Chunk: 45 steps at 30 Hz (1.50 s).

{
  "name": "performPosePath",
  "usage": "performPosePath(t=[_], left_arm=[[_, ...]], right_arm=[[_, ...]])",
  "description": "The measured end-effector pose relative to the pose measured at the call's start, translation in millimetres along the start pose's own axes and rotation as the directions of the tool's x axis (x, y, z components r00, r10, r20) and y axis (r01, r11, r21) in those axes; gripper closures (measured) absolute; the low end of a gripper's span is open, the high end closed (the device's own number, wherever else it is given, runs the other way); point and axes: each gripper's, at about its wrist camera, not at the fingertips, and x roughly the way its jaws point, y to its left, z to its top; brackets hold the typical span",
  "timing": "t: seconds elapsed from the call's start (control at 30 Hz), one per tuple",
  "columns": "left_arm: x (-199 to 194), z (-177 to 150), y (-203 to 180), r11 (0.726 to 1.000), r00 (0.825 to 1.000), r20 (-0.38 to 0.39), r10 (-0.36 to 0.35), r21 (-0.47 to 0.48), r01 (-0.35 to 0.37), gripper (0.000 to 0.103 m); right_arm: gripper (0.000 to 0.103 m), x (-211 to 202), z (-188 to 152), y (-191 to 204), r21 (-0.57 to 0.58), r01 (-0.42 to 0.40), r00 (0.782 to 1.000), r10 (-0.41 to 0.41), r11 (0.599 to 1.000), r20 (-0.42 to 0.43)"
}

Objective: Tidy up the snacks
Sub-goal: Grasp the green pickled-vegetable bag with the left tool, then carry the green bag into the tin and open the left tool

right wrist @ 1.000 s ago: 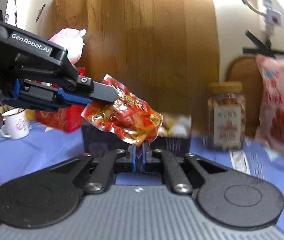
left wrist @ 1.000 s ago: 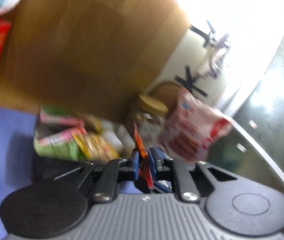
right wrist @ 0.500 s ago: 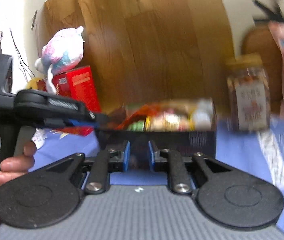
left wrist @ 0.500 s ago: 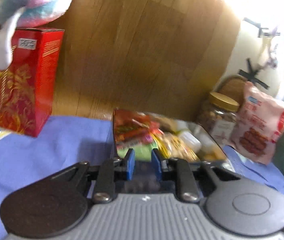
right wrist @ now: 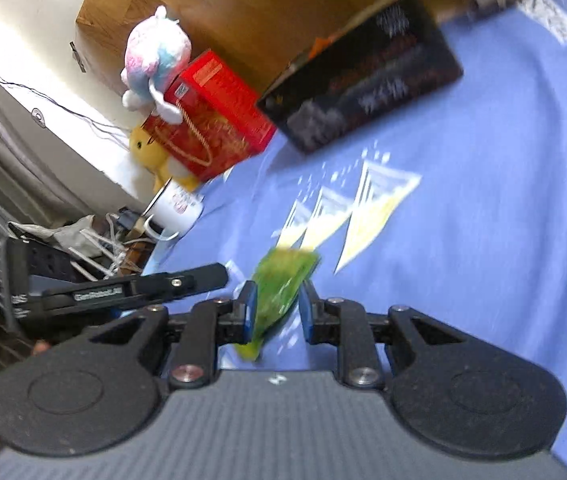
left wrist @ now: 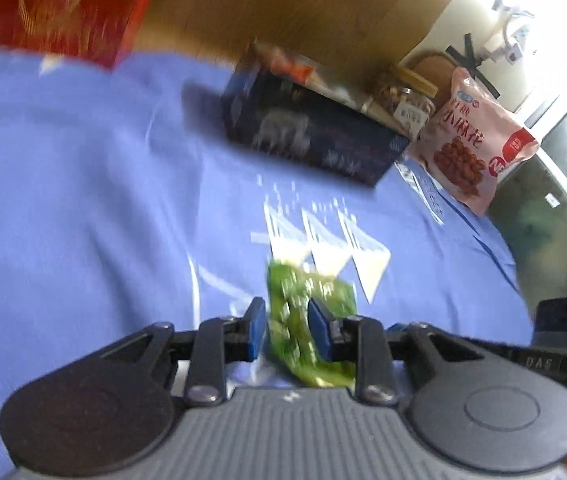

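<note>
Nearby: 1 green snack packet (left wrist: 307, 320), 1 dark box (left wrist: 307, 136).

Plush toy (right wrist: 155, 54) — white mug (right wrist: 173, 208) below

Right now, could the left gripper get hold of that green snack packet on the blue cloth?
Probably yes: the green packet already lies between the left gripper's opening jaws, nothing blocking, though blur hides whether they touch.
</note>
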Motion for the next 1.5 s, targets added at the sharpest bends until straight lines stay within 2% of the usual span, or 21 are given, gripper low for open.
performPosePath(t=[0.07,0.1,0.2,0.33,0.47,0.63,0.83,0.9,0.97,1.0,1.07,1.1,1.17,1.2,1.3,1.4,1.5], left_arm=[[4.2,-6.2,3.8,0.999,0.999,-0.020,-0.032,-0.027,0.032,0.073],[6.0,-8.1,4.7,0.998,0.999,-0.012,-0.051,-0.039,0.050,0.070],[12.5,-10.4,5.0,0.991,0.994,-0.012,-0.108,-0.084,0.107,0.069],[16.0,-12.0,-2.6,0.994,0.997,0.024,-0.078,-0.081,0.080,0.072],[17.7,-1.6,-10.6,0.991,0.994,0.045,-0.102,-0.081,0.106,0.072],[12.8,38.2,-35.9,0.990,0.984,0.111,-0.142,0.007,0.142,0.072],[22.6,110.9,-65.2,0.986,0.968,0.195,-0.154,0.098,0.137,0.073],[35.2,133.2,-71.8,0.986,0.965,0.221,-0.139,0.116,0.116,0.073],[55.5,153.4,-75.7,0.991,0.965,0.249,-0.076,0.126,0.046,0.071],[64.1,158.0,-76.0,0.992,0.967,0.253,-0.035,0.127,0.003,0.071],[80.9,163.4,-74.6,0.989,0.967,0.249,0.062,0.112,-0.092,0.073],[82.9,161.4,-72.2,0.990,0.967,0.246,0.068,0.104,-0.097,0.073],[79.6,152.2,-67.6,0.990,0.967,0.249,0.060,0.107,-0.089,0.073],[77.7,146.2,-67.8,0.987,0.964,0.256,0.079,0.115,-0.111,0.073],[66.0,128.5,-73.9,0.973,0.945,0.301,0.125,0.150,-0.177,0.073],[51.7,111.7,-81.3,0.969,0.940,0.317,0.130,0.161,-0.189,0.073],[41.5,95.0,-92.4,0.946,0.919,0.344,0.192,0.185,-0.267,0.073]], right_arm=[[0.075,5.0,-5.9,7.9,-0.024,0.006,0.999,-0.007,1.000,-0.031],[0.071,9.3,-8.7,11.6,-0.041,0.021,0.999,-0.023,0.999,-0.041],[0.070,24.0,-14.1,21.0,-0.073,0.023,0.999,-0.026,0.997,-0.041],[0.076,29.1,-14.4,28.4,-0.134,0.075,0.997,-0.074,0.988,0.012],[0.077,22.7,-8.9,26.5,-0.147,0.075,0.996,-0.066,0.986,0.064],[0.078,8.7,23.2,32.6,-0.206,0.087,0.983,-0.051,0.975,0.174],[0.078,9.5,91.1,40.8,-0.291,0.156,0.953,-0.066,0.944,0.295],[0.076,17.8,114.2,39.4,-0.306,0.192,0.942,-0.088,0.933,0.324],[0.074,32.3,136.0,35.2,-0.319,0.243,0.929,-0.126,0.916,0.347],[0.063,42.0,146.3,30.7,-0.332,0.286,0.921,-0.163,0.899,0.353],[0.055,50.9,152.2,19.5,-0.326,0.399,0.881,-0.261,0.857,0.394],[0.055,49.9,151.3,13.6,-0.313,0.417,0.874,-0.281,0.853,0.398],[0.056,36.0,141.9,2.1,-0.281,0.367,0.884,-0.239,0.887,0.401],[0.056,28.7,134.9,-2.0,-0.262,0.353,0.884,-0.228,0.898,0.408],[0.056,10.5,110.3,-7.2,-0.227,0.353,0.870,-0.229,0.908,0.437],[0.056,0.3,89.2,-9.3,-0.185,0.339,0.872,-0.234,0.922,0.430],[0.056,-8.5,68.8,-11.7,-0.139,0.330,0.873,-0.246,0.934,0.421]])
